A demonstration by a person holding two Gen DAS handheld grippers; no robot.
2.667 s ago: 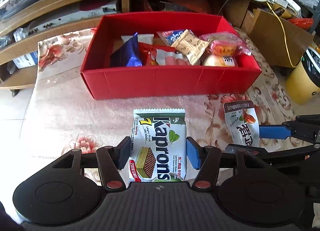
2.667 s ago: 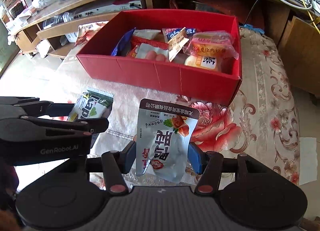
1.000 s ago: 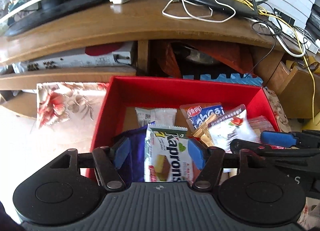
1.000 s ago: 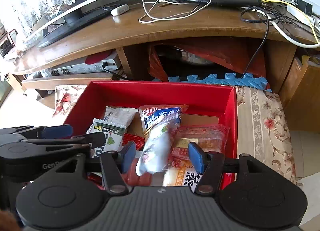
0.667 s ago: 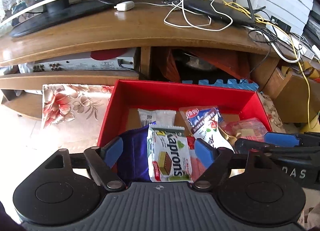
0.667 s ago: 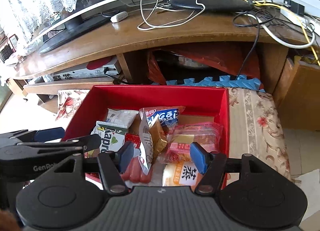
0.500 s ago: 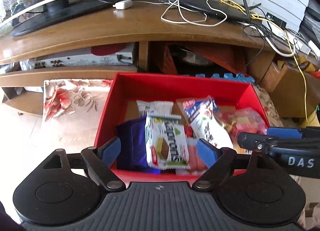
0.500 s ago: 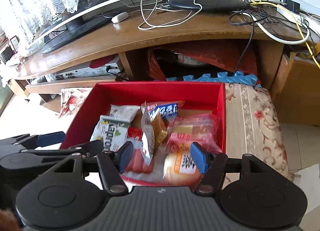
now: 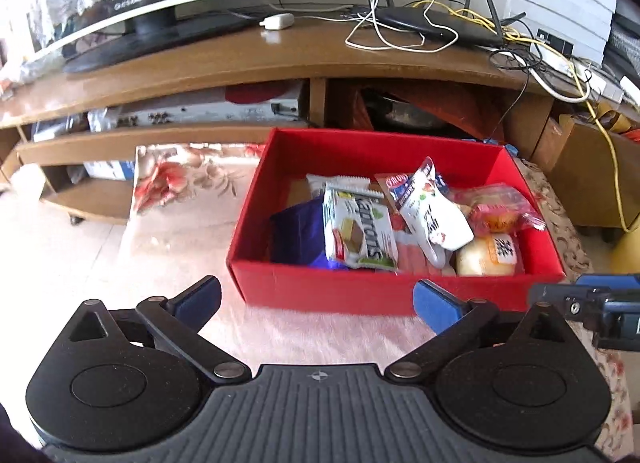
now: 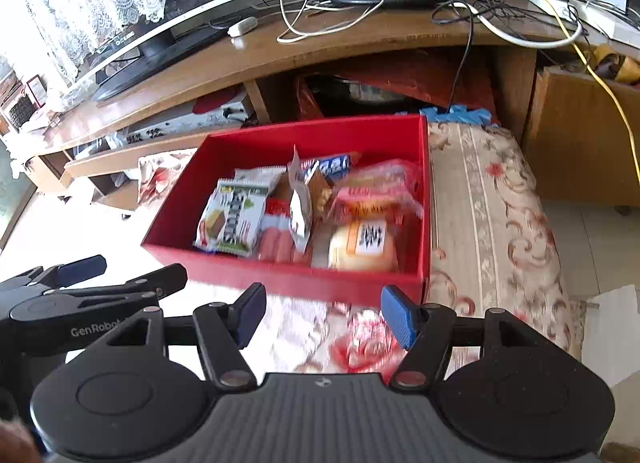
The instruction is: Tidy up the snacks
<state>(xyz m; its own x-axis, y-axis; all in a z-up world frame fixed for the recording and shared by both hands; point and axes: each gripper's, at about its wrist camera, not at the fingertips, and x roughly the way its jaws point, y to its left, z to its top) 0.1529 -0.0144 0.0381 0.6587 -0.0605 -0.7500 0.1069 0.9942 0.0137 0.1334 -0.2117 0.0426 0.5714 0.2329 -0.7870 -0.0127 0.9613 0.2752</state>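
A red box (image 9: 320, 295) (image 10: 292, 279) on the floral cloth holds several snacks. The green-and-white wafer pack (image 9: 358, 229) (image 10: 234, 221) lies on top at its left, a white pouch (image 9: 434, 213) (image 10: 300, 207) leans upright in the middle, and a round bun (image 9: 488, 253) (image 10: 362, 243) sits at the right. My left gripper (image 9: 316, 301) hangs in front of the box's near wall, its jaws opening wide with nothing between them. My right gripper (image 10: 324, 315) is also short of the near wall, open and empty.
A wooden TV stand (image 9: 280, 59) with a monitor, a router (image 9: 440, 23) and loose cables runs behind the box. A cardboard box (image 10: 580, 135) stands at the right. The floral cloth (image 10: 488, 199) extends to the right of the red box.
Both grippers let go of their packs inside the red box and pulled back toward me, past its near wall. The left jaws spread much wider. The wafer pack and pouch stay in the box.
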